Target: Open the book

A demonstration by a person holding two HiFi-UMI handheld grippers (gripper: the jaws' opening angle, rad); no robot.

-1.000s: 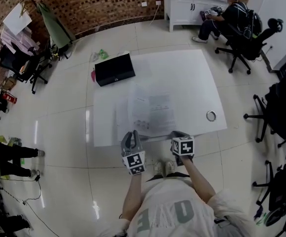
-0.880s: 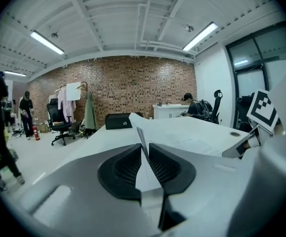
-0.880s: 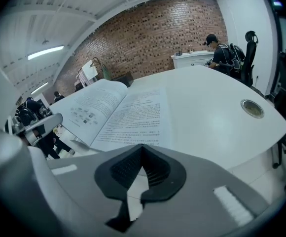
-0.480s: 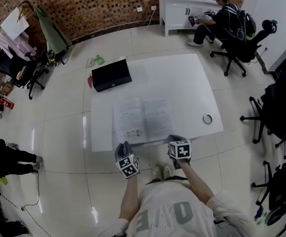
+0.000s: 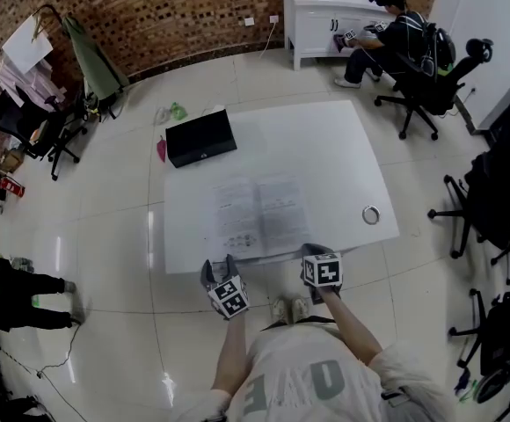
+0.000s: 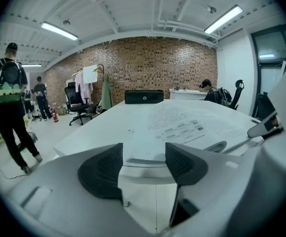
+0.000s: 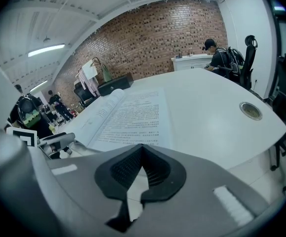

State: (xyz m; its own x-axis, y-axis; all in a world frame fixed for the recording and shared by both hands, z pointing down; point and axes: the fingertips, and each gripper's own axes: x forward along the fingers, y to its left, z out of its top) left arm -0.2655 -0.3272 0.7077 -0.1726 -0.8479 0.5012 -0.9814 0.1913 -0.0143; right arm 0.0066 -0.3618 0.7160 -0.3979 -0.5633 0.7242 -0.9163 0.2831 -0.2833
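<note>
The book (image 5: 259,216) lies open and flat on the white table (image 5: 325,139), near its front edge. My left gripper (image 5: 220,272) hangs just off that edge, at the book's near left corner. In the left gripper view its jaws (image 6: 144,158) are opening. The dark pads (image 6: 101,170) stand wide apart, the book's (image 6: 182,125) near edge shows in the gap, and nothing is pressed. My right gripper (image 5: 319,258) is at the book's near right corner, shut (image 7: 142,171) with nothing in it. The printed pages (image 7: 128,113) lie just beyond it.
A black box (image 5: 200,137) stands at the table's far left corner, and a metal ring (image 5: 371,214) is set in the table at the right. A person sits at a white cabinet (image 5: 312,11) at the back. Office chairs (image 5: 431,77) stand to the right.
My left gripper has dropped back from over the book's near edge to just off the table's front, and its jaws have spread. The book's pages now lie flat. The right gripper has stayed put.
</note>
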